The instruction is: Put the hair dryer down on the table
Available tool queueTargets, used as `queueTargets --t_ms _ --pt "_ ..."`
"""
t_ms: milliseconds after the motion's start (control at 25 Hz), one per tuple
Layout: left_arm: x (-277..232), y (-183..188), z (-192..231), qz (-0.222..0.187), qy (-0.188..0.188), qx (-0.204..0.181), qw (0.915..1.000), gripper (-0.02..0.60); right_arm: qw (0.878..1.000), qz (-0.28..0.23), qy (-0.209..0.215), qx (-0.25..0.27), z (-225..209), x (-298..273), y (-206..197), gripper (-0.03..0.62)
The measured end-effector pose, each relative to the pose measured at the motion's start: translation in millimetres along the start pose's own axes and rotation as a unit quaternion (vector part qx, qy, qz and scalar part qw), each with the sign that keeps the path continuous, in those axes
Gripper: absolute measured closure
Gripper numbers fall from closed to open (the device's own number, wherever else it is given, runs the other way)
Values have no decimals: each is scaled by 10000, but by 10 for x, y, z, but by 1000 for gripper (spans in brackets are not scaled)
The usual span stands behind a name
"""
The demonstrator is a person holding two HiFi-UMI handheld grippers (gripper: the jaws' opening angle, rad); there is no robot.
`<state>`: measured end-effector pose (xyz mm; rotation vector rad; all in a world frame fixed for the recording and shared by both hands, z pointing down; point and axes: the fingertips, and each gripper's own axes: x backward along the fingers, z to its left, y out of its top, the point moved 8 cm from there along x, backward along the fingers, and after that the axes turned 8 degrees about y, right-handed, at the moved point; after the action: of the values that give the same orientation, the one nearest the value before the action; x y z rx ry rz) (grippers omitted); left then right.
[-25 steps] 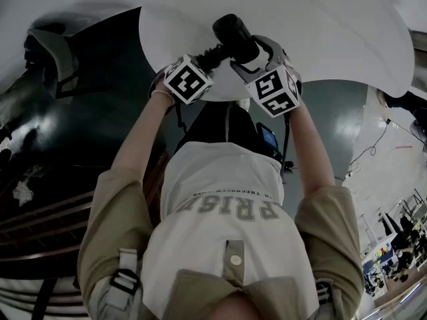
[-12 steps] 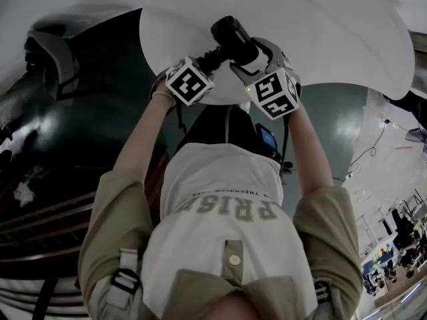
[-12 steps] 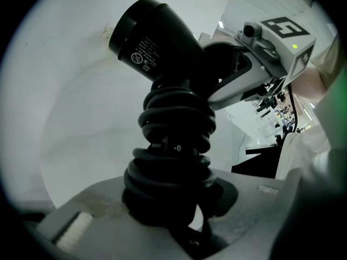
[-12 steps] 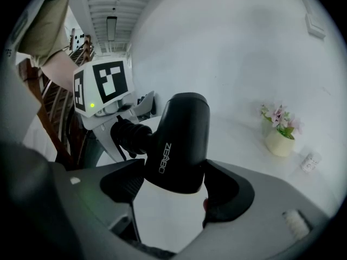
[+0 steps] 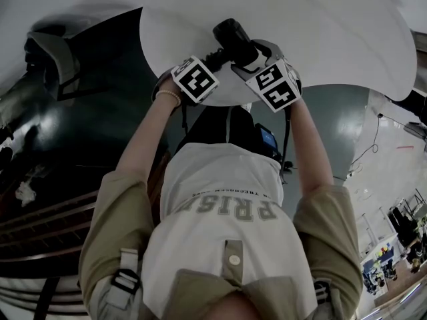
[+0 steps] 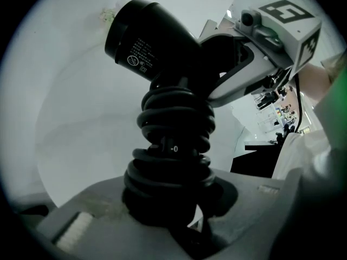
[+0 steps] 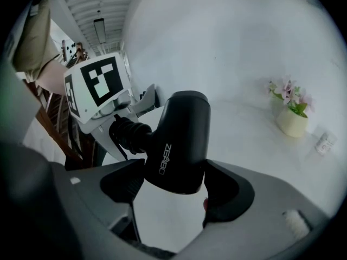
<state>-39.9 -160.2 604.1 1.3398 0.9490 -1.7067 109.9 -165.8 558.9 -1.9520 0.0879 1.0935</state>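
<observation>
A black hair dryer [image 5: 233, 35] is held just above the white round table [image 5: 333, 32] by both grippers. My left gripper [image 6: 173, 202] is shut on the handle [image 6: 173, 145], which has the black cord coiled round it. In the left gripper view the barrel [image 6: 146, 42] points up and to the left. My right gripper [image 7: 173, 186] is shut on the blunt rear end of the barrel [image 7: 181, 137], one jaw on each side. In the head view the left gripper [image 5: 212, 60] and the right gripper [image 5: 252, 62] meet at the dryer near the table's front edge.
A small pot of pink flowers [image 7: 293, 115] and a small white object [image 7: 323, 142] stand on the table to the right of the dryer. The table's near rim [image 5: 200, 99] borders dark floor [image 5: 80, 132]. The person's arms and torso lie below.
Both grippers and the hair dryer have shifted slightly to the right and tilted a little. The grips are unchanged.
</observation>
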Motion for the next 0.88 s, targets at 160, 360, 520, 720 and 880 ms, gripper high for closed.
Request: queueTargets --t_ms 160,360,520,720,880 --pt "-39 21 22 169 -45 43 9998 466 9995 210 136 -169 -60 -68 -19 241" --pt "-86 43 36 272 -130 125 9995 465 9986 346 267 -306 -121 -128 -58 241" --pt "-67 79 58 340 -207 138 9991 465 9975 437 375 -411 -156 -148 -58 241" --pt "-57 141 120 462 -341 134 9983 463 9949 590 563 -596 -233 -212 -58 243" --pt "-30 133 145 525 -529 171 9971 463 9934 697 669 -618 -259 -244 -36 243"
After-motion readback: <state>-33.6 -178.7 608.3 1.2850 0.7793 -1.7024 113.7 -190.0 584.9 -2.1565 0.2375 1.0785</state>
